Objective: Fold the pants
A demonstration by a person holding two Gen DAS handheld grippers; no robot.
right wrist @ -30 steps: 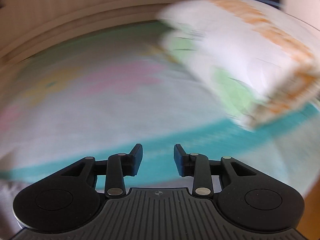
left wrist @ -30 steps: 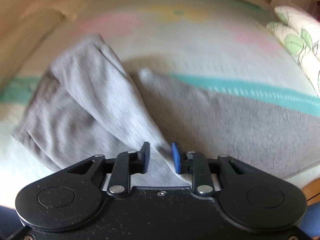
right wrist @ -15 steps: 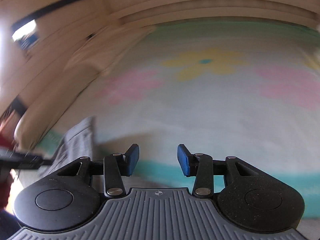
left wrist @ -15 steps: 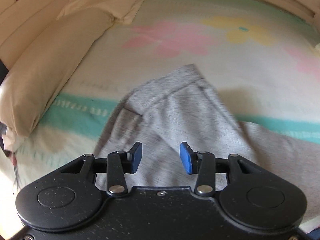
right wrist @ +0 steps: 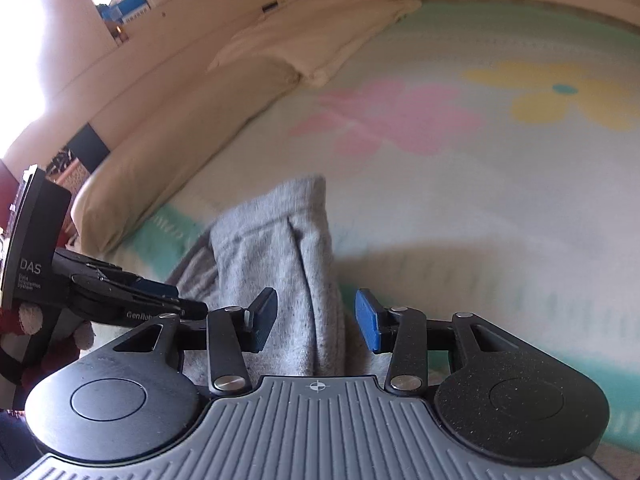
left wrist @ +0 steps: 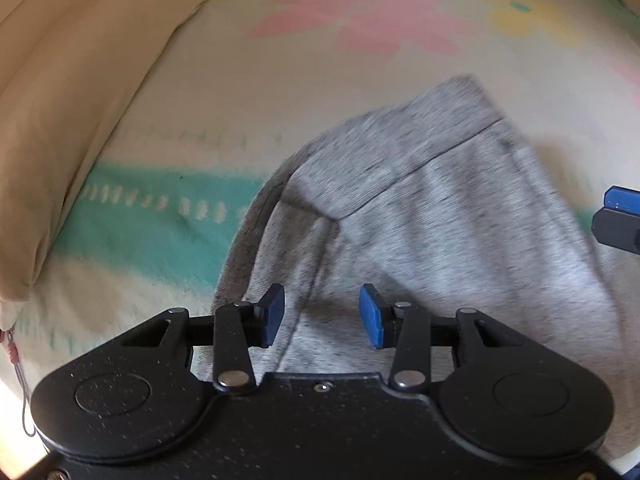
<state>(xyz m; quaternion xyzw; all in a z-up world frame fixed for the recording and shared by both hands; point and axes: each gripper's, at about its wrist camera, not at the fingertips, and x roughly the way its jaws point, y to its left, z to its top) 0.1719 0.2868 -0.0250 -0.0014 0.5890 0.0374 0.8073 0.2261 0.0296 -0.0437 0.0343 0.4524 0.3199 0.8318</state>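
The grey pants [left wrist: 452, 216] lie folded over on the bed [left wrist: 256, 92], near its side where the beige pillow [left wrist: 80, 92] runs. Both the left gripper [left wrist: 322, 316] and right gripper [right wrist: 316, 320] hover over the fabric (jaws apart, gripping nothing).

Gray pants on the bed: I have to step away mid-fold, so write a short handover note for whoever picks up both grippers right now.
Left gripper: open, nothing held, above the gray pants; its jaws have just been opening.
Right gripper: open, nothing held, over the pants' right edge; its jaws have also just been opening.
Pants: on the flowered blanket, beside the beige pillow, with one layer folded over another.
Done: at least one fold.
Left: probably another fold, then smooth it flat.
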